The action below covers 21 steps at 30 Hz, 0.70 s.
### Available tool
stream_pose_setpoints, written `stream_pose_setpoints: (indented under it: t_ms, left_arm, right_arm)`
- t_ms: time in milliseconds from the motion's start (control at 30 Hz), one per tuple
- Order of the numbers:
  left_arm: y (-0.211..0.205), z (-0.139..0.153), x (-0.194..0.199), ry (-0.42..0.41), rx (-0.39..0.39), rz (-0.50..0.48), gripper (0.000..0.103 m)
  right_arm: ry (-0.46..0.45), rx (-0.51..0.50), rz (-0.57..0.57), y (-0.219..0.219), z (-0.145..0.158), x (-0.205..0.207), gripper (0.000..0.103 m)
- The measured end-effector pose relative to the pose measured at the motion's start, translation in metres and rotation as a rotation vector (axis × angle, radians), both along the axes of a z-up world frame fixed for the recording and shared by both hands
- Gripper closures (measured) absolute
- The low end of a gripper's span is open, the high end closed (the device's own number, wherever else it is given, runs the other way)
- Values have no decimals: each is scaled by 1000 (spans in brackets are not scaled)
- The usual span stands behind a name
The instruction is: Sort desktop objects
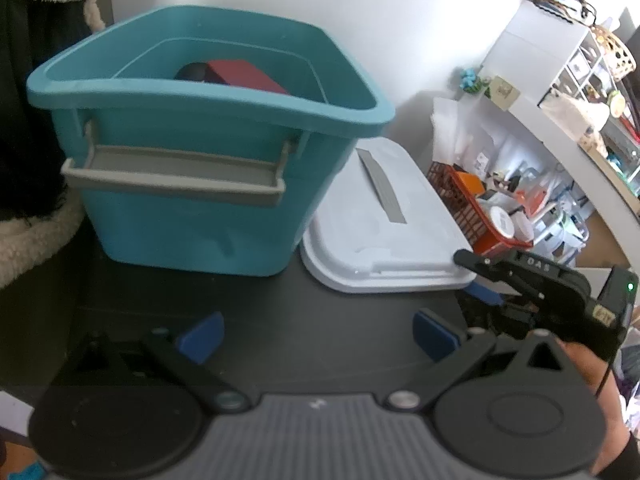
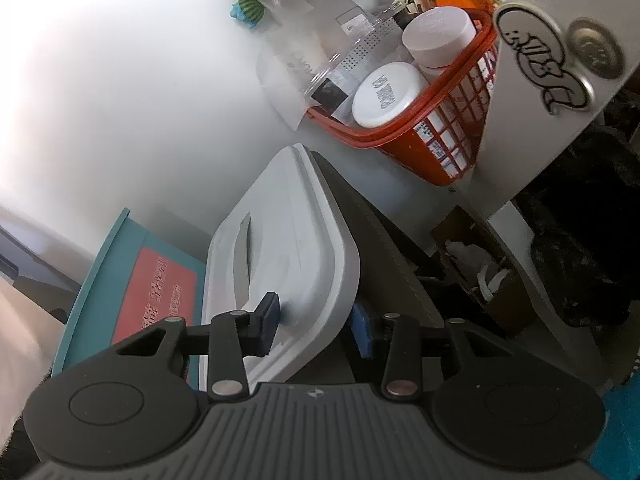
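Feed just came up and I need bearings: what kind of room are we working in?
Probably a home desk corner: a teal storage bin and its white lid on a dark desktop, an orange basket of jars, cluttered cubby shelves.

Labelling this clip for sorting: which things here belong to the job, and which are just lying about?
Job:
teal bin
red box inside it
white lid, clamped at its edge by the right hand-held gripper
left hand-held gripper, open and empty

Lying about:
orange basket of jars
cactus figure
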<state>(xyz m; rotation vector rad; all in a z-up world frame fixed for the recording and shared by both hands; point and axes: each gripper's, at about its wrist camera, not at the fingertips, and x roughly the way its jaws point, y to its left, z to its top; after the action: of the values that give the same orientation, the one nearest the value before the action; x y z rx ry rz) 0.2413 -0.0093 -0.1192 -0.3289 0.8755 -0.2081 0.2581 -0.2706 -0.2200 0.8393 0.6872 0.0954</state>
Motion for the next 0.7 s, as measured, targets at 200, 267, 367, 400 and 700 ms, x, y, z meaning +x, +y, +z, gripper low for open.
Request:
stream_pose_setpoints:
  t_ms: [200,267,367,400,700]
  left_arm:
    - [0,4,-3,-9,0,-1,1]
    - [1,5,-4,-11,0,1,1]
    - [2,6,-6,-12,0,3,1]
    - [1,5,-5,-10,0,4,1]
    - [-3,0,1,4,4,0,1]
  right_arm:
    - [-4,-6,-1,-1,4,-4,65]
    - [-2,-9,0,-1,5,-4,65]
    - [17,-2,-5,-2,1,-3,63]
    - [25,-3,-9,-3,-1,-3,62]
    - [-14,20,-29,-7,-5,3,26]
